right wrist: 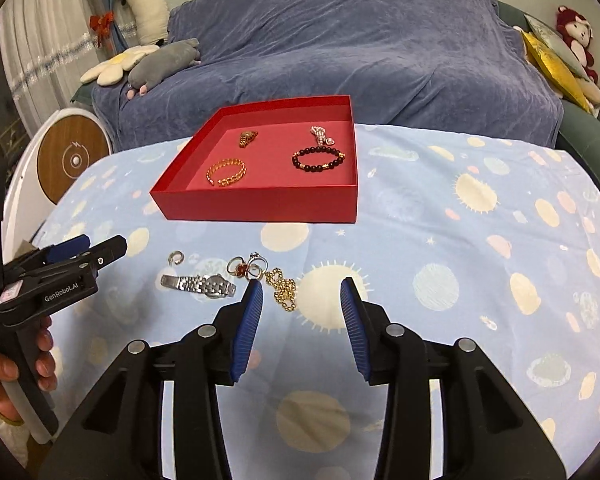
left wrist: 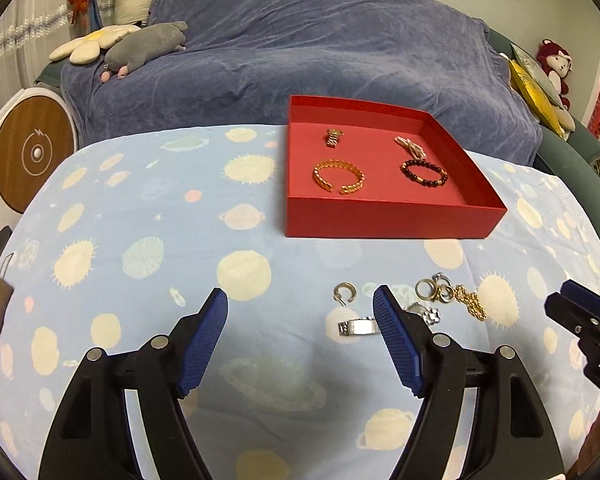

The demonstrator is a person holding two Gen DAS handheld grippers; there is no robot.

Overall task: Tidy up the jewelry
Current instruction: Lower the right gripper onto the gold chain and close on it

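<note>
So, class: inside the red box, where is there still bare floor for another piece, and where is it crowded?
In the red box, the middle strip between the gold bangle and the dark bead bracelet is bare, as is the front edge. Outside, the watch, rings and gold chain crowd together.

The left gripper (left wrist: 300, 312) is hovering wide open; the red tray (left wrist: 384, 218) is sitting at one o'clock, the rings (left wrist: 434, 290) just right.
</note>
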